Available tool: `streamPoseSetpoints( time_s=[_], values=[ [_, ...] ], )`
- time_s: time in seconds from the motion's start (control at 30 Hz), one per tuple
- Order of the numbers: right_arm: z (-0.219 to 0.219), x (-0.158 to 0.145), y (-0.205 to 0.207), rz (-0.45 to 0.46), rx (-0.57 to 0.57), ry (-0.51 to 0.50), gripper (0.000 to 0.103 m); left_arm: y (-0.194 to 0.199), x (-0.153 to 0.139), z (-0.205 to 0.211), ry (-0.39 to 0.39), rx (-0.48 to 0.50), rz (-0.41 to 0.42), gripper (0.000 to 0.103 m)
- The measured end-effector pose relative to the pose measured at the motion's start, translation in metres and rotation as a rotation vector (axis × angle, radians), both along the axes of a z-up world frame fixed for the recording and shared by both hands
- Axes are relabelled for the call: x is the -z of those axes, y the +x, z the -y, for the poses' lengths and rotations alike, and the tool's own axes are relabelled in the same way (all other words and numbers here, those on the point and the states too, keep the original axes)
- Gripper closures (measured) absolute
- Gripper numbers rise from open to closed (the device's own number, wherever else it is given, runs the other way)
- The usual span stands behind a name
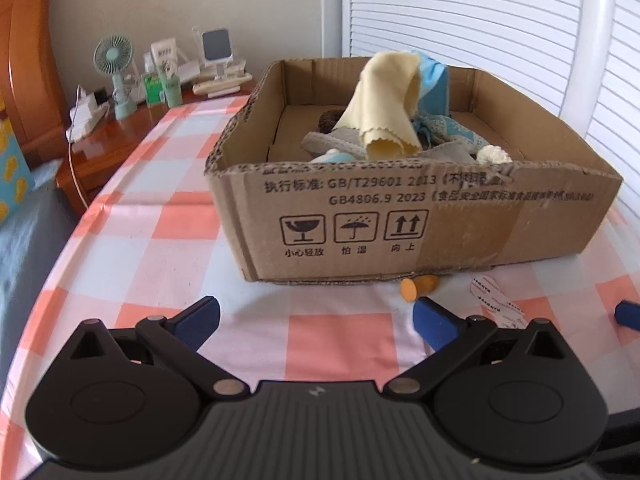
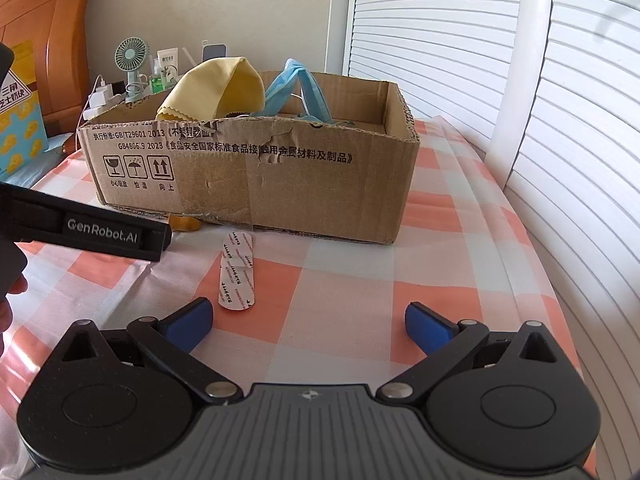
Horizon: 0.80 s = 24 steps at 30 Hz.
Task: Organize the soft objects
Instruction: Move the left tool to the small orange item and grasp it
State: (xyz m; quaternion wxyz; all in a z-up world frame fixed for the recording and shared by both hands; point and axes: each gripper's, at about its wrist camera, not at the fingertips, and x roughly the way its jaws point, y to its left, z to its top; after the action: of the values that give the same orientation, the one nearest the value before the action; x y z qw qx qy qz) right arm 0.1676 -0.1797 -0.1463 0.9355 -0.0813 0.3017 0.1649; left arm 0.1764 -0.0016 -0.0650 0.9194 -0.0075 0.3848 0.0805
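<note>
An open cardboard box (image 1: 400,216) (image 2: 280,176) stands on the checked tablecloth and holds soft things: a pale yellow cloth (image 1: 384,108) (image 2: 216,88), a blue face mask (image 1: 432,80) (image 2: 292,84), grey fabric (image 1: 336,142) and a white rope knot (image 1: 494,155). An orange foam earplug (image 1: 418,286) (image 2: 185,223) lies at the box's front foot, with a wrapped plaster (image 1: 496,300) (image 2: 237,270) beside it. My left gripper (image 1: 316,324) is open and empty, just short of the earplug. My right gripper (image 2: 308,326) is open and empty, the plaster by its left finger.
A bedside table at the back left carries a small green fan (image 1: 116,76) (image 2: 130,62), bottles and a charger. A wooden headboard (image 1: 28,40) stands left. White louvred doors (image 2: 500,60) close off the right. The left gripper's body (image 2: 92,232) reaches into the right wrist view.
</note>
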Motion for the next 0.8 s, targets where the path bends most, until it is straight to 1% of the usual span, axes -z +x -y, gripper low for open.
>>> streamPoseSetpoints(
  time_s=[0.07, 0.1, 0.17, 0.23, 0.27, 0.3, 0.37, 0.4, 0.43, 0.53, 0.63, 0.7, 0.77, 0.8],
  values=[
    [0.000, 0.000, 0.000, 0.001, 0.002, 0.000, 0.000, -0.001, -0.001, 0.006, 0.034, 0.042, 0.017, 0.012],
    [0.000, 0.000, 0.000, 0.001, 0.003, 0.000, 0.000, -0.002, -0.001, 0.009, 0.038, 0.051, 0.021, 0.013],
    [0.000, 0.000, 0.000, 0.001, 0.005, 0.000, 0.000, -0.003, -0.003, 0.012, 0.017, 0.056, 0.021, 0.019],
    [0.000, 0.001, 0.000, 0.002, 0.005, 0.001, 0.000, -0.001, -0.003, 0.015, -0.020, 0.066, 0.016, 0.021],
    [0.000, 0.001, 0.000, 0.002, 0.005, 0.001, 0.000, -0.001, -0.002, 0.017, -0.033, 0.068, 0.014, 0.027],
    [0.000, 0.001, 0.000, 0.002, 0.005, 0.001, 0.000, 0.000, -0.002, 0.019, -0.048, 0.068, 0.017, 0.031],
    [0.000, 0.001, -0.001, 0.004, 0.005, 0.001, 0.000, 0.001, -0.003, 0.025, -0.068, 0.064, 0.019, 0.045],
    [0.000, 0.001, -0.001, 0.006, 0.006, 0.002, 0.000, 0.002, -0.004, 0.028, -0.072, 0.070, 0.020, 0.049],
    [0.000, 0.001, -0.001, 0.007, 0.006, 0.002, 0.000, 0.002, -0.005, 0.032, -0.073, 0.078, 0.020, 0.056],
    [0.000, 0.001, -0.001, 0.008, 0.007, 0.003, 0.000, 0.005, -0.005, 0.043, -0.058, 0.083, 0.024, 0.061],
    [0.000, 0.001, -0.001, 0.008, 0.006, 0.003, 0.000, 0.008, -0.004, 0.047, -0.066, 0.067, 0.029, 0.064],
    [0.000, 0.001, -0.001, 0.009, 0.005, 0.004, 0.000, 0.009, -0.004, 0.048, -0.067, 0.057, 0.031, 0.069],
    [0.000, 0.001, -0.002, 0.009, 0.005, 0.004, 0.000, 0.008, -0.004, 0.048, -0.062, 0.054, 0.037, 0.076],
    [0.000, 0.001, -0.001, 0.009, 0.005, 0.004, 0.000, 0.008, -0.004, 0.047, -0.059, 0.054, 0.039, 0.079]
  ],
)
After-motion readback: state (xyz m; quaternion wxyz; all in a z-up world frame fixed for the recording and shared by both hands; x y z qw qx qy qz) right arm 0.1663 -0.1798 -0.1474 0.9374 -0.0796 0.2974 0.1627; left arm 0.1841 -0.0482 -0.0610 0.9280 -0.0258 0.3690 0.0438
